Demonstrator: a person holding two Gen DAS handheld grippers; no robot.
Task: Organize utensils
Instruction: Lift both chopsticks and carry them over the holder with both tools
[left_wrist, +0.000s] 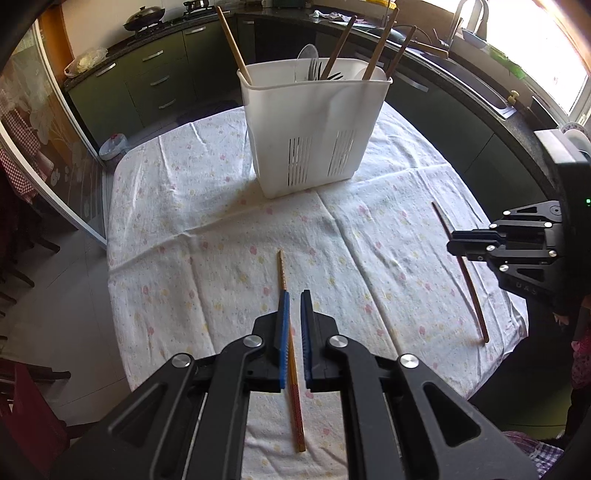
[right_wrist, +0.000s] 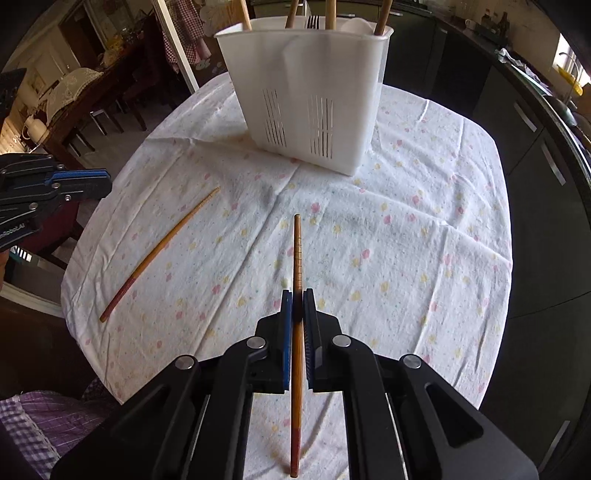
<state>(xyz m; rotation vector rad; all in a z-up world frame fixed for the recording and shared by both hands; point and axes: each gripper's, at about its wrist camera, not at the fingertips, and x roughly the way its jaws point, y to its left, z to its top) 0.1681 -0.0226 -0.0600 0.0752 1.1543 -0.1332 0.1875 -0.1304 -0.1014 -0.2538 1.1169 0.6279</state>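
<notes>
While the right hand-held gripper (right_wrist: 297, 295) pinches the dark chopstick (right_wrist: 297, 251) near its middle, clear of the cloth-covered surface (right_wrist: 406, 240), the good move is probably to carry it level to the white caddy (right_wrist: 332, 74) at the far side. There it should be tipped upright above the rim and let go among the chopsticks (left_wrist: 380, 48) already standing inside. The left hand-held gripper (left_wrist: 294, 295) is pressed nearly together and appears to pinch nothing, the light chopstick (right_wrist: 159, 254) lying on the cloth beneath it, so it likely needs spreading and lowering squarely over the stick.
</notes>
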